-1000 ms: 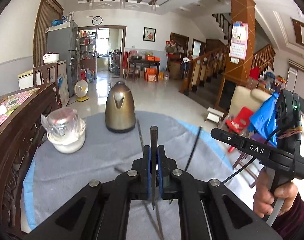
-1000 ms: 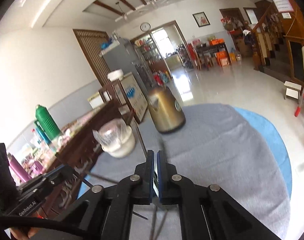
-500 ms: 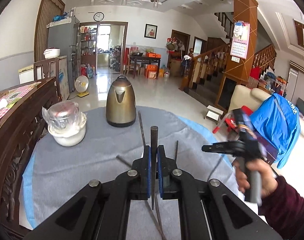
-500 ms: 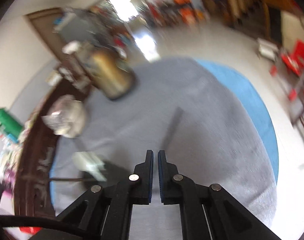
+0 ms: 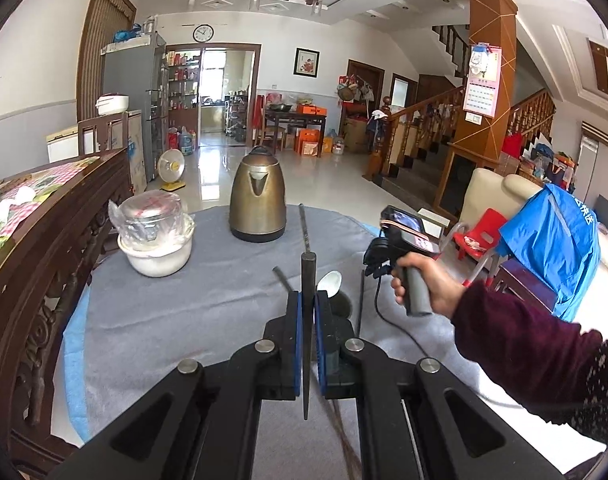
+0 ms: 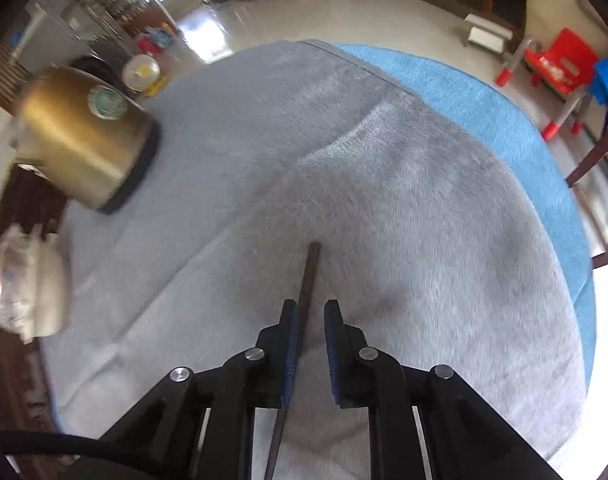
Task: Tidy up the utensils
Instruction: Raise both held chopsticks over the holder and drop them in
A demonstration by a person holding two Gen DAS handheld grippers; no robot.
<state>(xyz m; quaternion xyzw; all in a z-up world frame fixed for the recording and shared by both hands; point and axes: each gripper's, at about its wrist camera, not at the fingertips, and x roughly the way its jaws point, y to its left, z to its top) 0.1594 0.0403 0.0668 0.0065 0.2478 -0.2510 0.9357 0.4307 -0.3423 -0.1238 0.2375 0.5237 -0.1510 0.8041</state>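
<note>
My left gripper (image 5: pixel 308 312) is shut on a dark chopstick (image 5: pixel 307 268) that stands upright between its blue pads, over the grey cloth (image 5: pixel 184 312). On the cloth beyond it lie another chopstick (image 5: pixel 304 228), a dark handle (image 5: pixel 282 278), a metal spoon (image 5: pixel 330 282) and a thin stick (image 5: pixel 360 300). A person's hand (image 5: pixel 420 284) holds the right gripper nose-down over the cloth on the right. In the right wrist view the right gripper (image 6: pixel 308 308) has its jaws opening. A dark chopstick (image 6: pixel 310 276) lies on the cloth between them, close to the left pad, not pressed.
A brass kettle (image 5: pixel 258 200) stands at the back of the round table, seen also as the kettle (image 6: pixel 80 140) at the left. A white bowl with a plastic-wrapped pot (image 5: pixel 156 240) sits back left. Carved dark wood furniture (image 5: pixel 44 264) borders the left; the blue table edge (image 6: pixel 504 120) curves on the right.
The right gripper has swung down from facing the room to pointing at the cloth, and its jaws have parted over a chopstick. The left gripper has drifted slightly, still gripping its chopstick.
</note>
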